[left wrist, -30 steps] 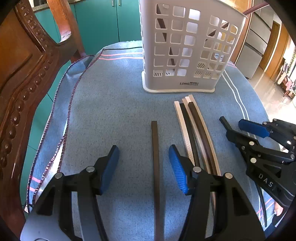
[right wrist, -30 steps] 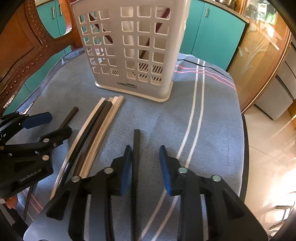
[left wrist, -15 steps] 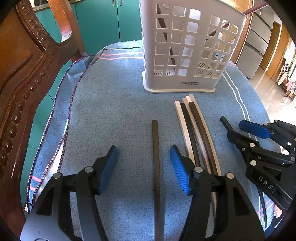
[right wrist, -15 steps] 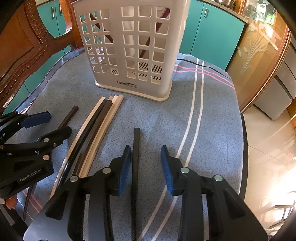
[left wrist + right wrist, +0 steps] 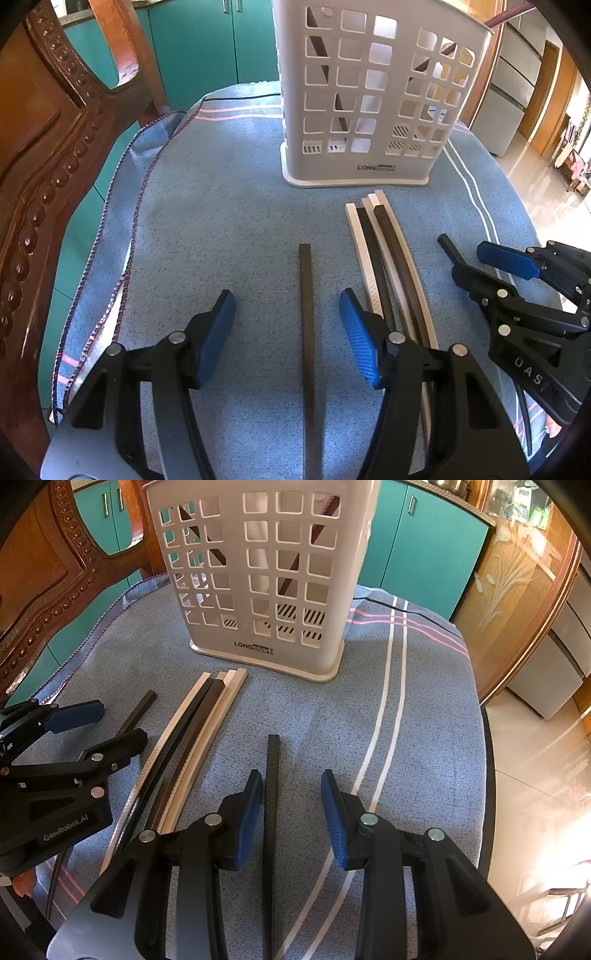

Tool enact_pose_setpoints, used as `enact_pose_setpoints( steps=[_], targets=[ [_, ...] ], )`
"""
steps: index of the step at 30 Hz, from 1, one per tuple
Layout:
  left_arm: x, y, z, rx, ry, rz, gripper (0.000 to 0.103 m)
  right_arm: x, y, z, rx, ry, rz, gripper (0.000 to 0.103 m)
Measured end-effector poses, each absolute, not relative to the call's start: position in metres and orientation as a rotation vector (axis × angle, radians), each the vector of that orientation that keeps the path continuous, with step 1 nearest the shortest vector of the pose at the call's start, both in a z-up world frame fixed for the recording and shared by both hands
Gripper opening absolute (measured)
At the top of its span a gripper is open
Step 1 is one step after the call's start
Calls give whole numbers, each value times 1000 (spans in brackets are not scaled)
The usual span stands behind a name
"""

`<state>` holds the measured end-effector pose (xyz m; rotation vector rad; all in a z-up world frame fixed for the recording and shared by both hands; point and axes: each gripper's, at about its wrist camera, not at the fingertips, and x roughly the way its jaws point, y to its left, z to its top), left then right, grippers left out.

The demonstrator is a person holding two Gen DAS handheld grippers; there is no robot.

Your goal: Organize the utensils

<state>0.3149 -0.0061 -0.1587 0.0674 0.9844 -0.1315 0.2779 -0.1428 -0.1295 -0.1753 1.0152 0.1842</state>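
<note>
Both grippers angled steeply down over a worktop (image 5: pixel 229 206) draped in a blue cloth (image 5: pixel 424 709), side by side, pointing toward a white slotted utensil basket (image 5: pixel 373 96) standing upright at the far side. Left gripper (image 5: pixel 288 325) held with jaws wide, straddling a dark brown chopstick (image 5: pixel 306 314) lying flat on the cloth; blue pads (image 5: pixel 218 332) clear of the stick on either side, nothing gripped. Right gripper (image 5: pixel 291 808) tilted likewise, jaws narrower but apart, set around a black chopstick (image 5: pixel 271 775) lying lengthwise between them; left pad just beside the stick, contact impossible to confirm, right pad well clear. Between the two grippers, a bundle of loose chopsticks (image 5: pixel 384 251), cream and dark ones packed side by side, tips near the basket's base. Inside the basket, a few dark sticks leaning, seen through the square holes. In the left wrist view, right gripper entered from the right edge; in the right wrist view, left gripper entered from the left, a fingertip (image 5: pixel 24 884) of the person just visible beneath it. Carved wooden chair back (image 5: pixel 44 155) beside the worktop on the left, teal cabinet doors (image 5: pixel 417 550) behind.
</note>
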Motion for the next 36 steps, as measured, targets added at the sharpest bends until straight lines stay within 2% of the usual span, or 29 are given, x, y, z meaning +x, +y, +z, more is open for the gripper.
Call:
enact_pose_setpoints(
  steps=[9,14,29,33,36],
  targets=[
    [315,-7,-159,68,985,-130,60,278,-143,-129,-177,1015,183,34],
    [314,-9,-158,71,983,-142,54,277,-142,-130,-180,1013,182,34],
    [314,-9,-158,72,983,-143,54,277,-142,-130,-181,1012,182,34],
    [312,-12,-157,77,981,-159,45,276,-141,-130,-186,1012,184,34],
    [311,-13,-156,78,982,-169,35,277,-141,-130,-186,1015,185,34]
  ],
)
